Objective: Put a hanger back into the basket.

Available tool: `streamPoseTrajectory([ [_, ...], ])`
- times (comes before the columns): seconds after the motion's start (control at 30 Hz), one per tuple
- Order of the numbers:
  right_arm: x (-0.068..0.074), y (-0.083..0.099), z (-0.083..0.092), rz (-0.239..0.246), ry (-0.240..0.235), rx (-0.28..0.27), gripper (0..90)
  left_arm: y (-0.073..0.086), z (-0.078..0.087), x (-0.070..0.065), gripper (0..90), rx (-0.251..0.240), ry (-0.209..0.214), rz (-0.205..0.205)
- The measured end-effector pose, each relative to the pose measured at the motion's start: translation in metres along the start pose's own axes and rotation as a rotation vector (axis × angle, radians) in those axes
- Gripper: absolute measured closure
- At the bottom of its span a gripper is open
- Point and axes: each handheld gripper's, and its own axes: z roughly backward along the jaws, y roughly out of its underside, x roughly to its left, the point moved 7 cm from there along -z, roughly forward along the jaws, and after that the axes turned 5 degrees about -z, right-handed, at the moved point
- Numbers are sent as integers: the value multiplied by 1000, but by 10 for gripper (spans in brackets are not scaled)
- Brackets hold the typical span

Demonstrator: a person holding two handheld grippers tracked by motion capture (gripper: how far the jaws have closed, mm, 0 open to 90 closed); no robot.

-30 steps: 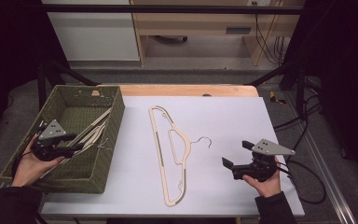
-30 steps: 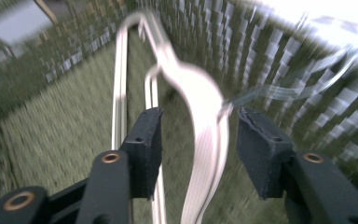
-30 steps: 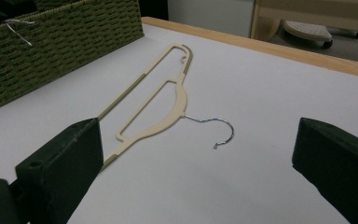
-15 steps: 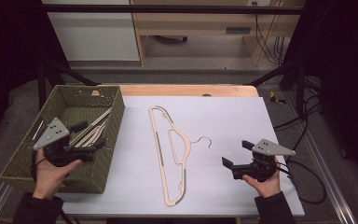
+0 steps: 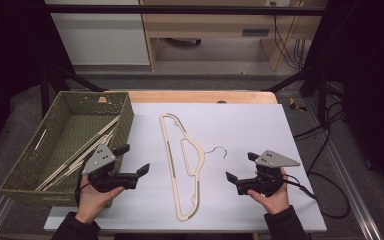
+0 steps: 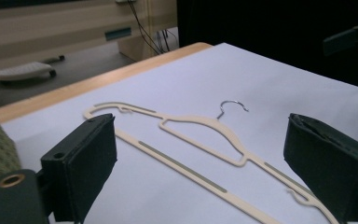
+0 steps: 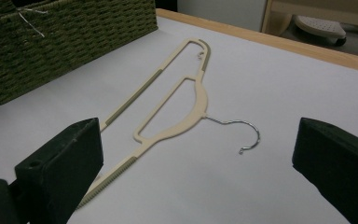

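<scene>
A cream plastic hanger (image 5: pixel 185 165) with a metal hook (image 5: pixel 219 151) lies flat in the middle of the white table (image 5: pixel 240 125). It also lies ahead of the jaws in the left gripper view (image 6: pixel 200 140) and the right gripper view (image 7: pixel 177 107). My left gripper (image 5: pixel 133 159) is open and empty, just right of the green wicker basket (image 5: pixel 25 165), left of the hanger. My right gripper (image 5: pixel 240 167) is open and empty, right of the hook. Several more cream hangers (image 5: pixel 82 152) lie in the basket.
The basket's woven wall (image 7: pixel 51 46) stands at the table's left edge. A wooden strip (image 5: pixel 200 96) runs along the table's far edge. Cables (image 5: pixel 320 195) trail off the right side. Dark frame bars stand around the table.
My left gripper has come out of the basket and moved right over the table, toward the hanger, empty. The right gripper has stayed put.
</scene>
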Motion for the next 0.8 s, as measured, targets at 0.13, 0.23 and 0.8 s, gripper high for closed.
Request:
streamPoseTrajectory([
  [0.13, 12, 1, -14, 4, -3, 26, 42, 9, -4, -1, 93, 14, 2, 7],
  [0.23, 22, 3, -27, 0, -12, 56, 55, 12, -4, -1, 91, 17, 5, 16],
  [0.8, 53, 59, -105, 54, 50, 312, 186, 8, -1, -3, 72, 16, 2, 0],
])
